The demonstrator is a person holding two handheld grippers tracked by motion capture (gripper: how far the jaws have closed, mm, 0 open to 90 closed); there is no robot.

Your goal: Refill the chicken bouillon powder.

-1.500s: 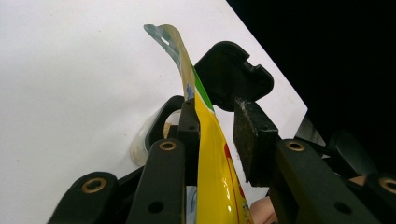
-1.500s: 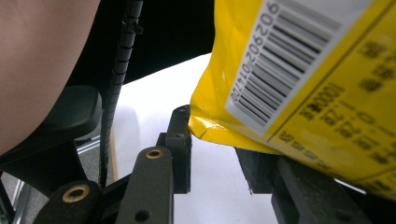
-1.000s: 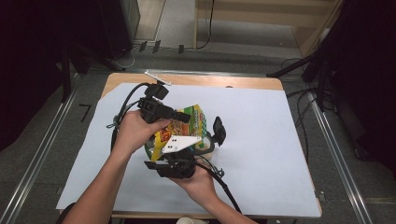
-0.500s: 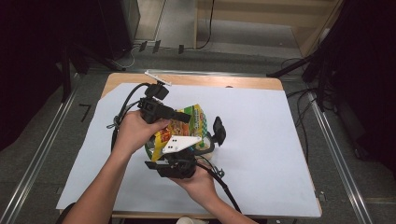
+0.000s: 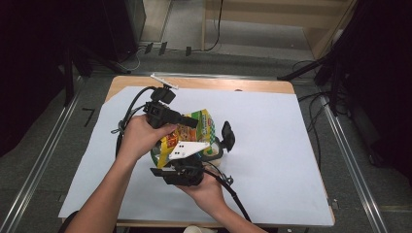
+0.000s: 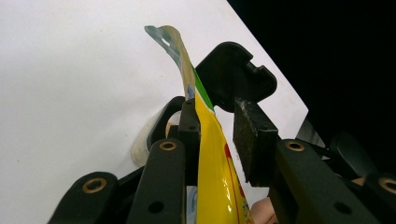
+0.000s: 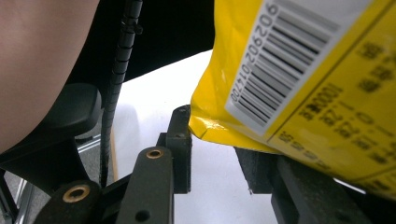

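Observation:
A yellow and green snack bag point(image 5: 194, 132) is held up over the white table cover between my two grippers. My left gripper point(image 5: 187, 120) reaches in from the left. In the left gripper view point(image 6: 217, 112) the bag's thin edge point(image 6: 208, 140) rests against the left pad, with a gap to the right pad point(image 6: 250, 140), so the jaws stand open. My right gripper point(image 5: 209, 145) comes from below. In the right gripper view point(image 7: 215, 149) the bag's barcode side point(image 7: 299, 70) lies over the right jaw and its corner touches the left jaw tip; the gap between the jaws is bare.
A clear round ring or cup point(image 5: 214, 151) lies on the white cover point(image 5: 272, 145) under the bag. The wooden table edge point(image 5: 233, 83) runs along the back. Metal rails point(image 5: 43, 155) flank the table, and black cables trail from both grippers.

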